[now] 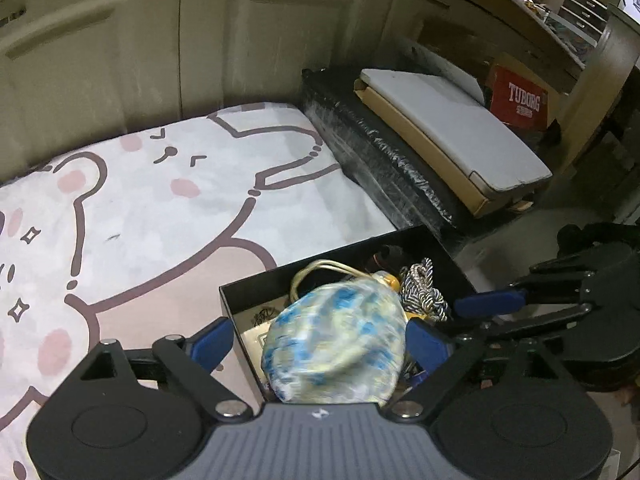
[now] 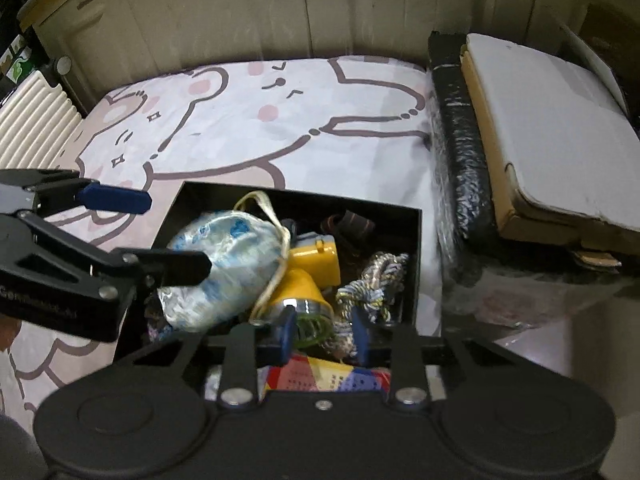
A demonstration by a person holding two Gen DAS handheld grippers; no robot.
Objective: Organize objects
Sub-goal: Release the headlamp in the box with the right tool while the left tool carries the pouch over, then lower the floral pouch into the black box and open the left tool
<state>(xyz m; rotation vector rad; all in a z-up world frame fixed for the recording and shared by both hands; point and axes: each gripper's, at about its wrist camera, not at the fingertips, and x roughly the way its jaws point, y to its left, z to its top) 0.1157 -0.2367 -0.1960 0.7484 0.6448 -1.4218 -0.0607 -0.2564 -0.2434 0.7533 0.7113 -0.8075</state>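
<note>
Your left tool [image 1: 318,342] stands with its blue fingers spread wide on either side of the blue-and-white pouch [image 1: 334,346]. The pouch is blurred in the left wrist view, and you cannot tell whether the pads press on it or stand just off it. Seen from your right wrist, one left finger lies across the pouch's near side while the other hangs out over the blanket, apart from it.

Your right tool [image 2: 322,334] has its fingers drawn fairly close together, with nothing clamped between them. They sit just above the lens end of the yellow flashlight [image 2: 308,280] and the twisted rope [image 2: 370,284].

All of these lie in the black box [image 2: 416,240], along with a patterned card [image 2: 328,376] at its near edge and a dark brown item at the back that you cannot identify. The pouch's cream drawstring [image 2: 276,236] loops over the flashlight.

The box rests on a bed with a cartoon-print blanket [image 1: 180,200]. Beside the bed sits a black wrapped bundle [image 1: 372,152] bearing a flat cardboard package [image 1: 452,132].
</note>
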